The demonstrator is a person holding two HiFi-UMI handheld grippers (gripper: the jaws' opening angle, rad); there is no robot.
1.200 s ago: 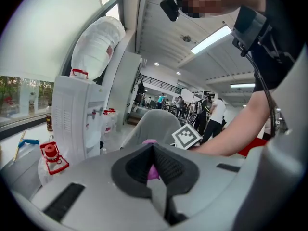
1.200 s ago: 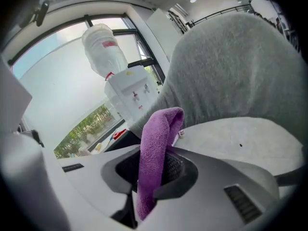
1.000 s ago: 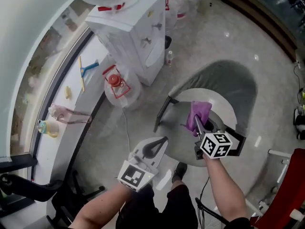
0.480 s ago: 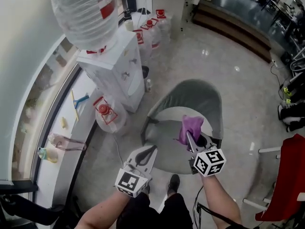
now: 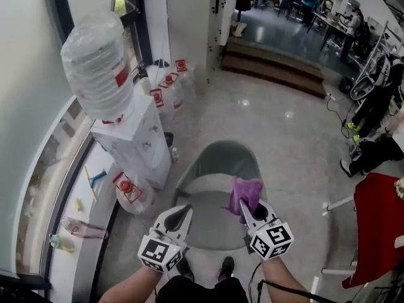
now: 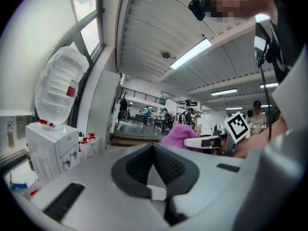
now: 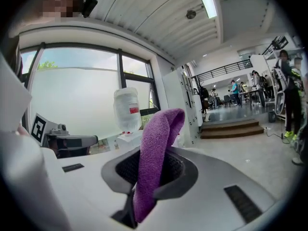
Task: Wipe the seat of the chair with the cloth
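1. we found the right gripper [image 5: 247, 208] closed on the purple cloth [image 5: 245, 192]. its jaws were pinched tight on the fabric, with no gap showing beside it in the right gripper view.
2. the cloth [image 7: 156, 150] stood up out of the jaws as a folded band, bent over at its top, and hung a little below the grip.
3. in the head view the cloth appeared over the right rear part of the seat [image 5: 205, 229] of the grey chair [image 5: 218, 160], near the backrest. we could not establish contact with the seat.
4. the left gripper [image 5: 182, 213] had its jaws together and held nothing. the left gripper view confirmed pads meeting at the tip.
5. the left gripper was over the front left edge of the seat, beside the right gripper and apart from it.
6. a white water dispenser [image 5: 136, 147] carrying an inverted bottle [image 5: 98, 71] stood left of the chair.
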